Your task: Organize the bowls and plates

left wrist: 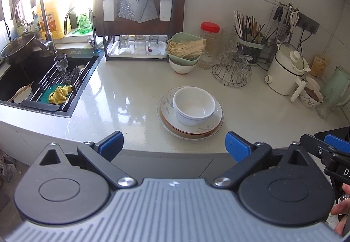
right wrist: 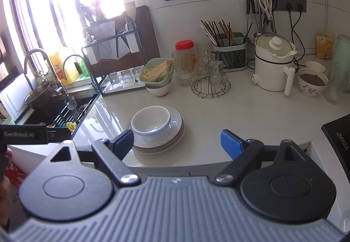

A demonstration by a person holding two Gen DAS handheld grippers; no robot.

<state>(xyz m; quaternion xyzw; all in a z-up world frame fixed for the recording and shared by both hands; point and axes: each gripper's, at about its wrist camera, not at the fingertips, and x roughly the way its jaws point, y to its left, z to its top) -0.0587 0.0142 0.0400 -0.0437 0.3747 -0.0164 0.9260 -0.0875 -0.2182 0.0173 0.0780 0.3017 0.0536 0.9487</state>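
Jaws apart on my left gripper (left wrist: 174,147) and right gripper (right wrist: 177,143), both hovering short of the bench (left wrist: 122,97); bowl (left wrist: 193,105) covers the plates' (left wrist: 190,130) centres.

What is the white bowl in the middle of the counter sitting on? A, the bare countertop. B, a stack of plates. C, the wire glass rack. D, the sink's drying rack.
B: the white bowl rests upright on the top plate of a small stack of plates, clear of both open grippers.
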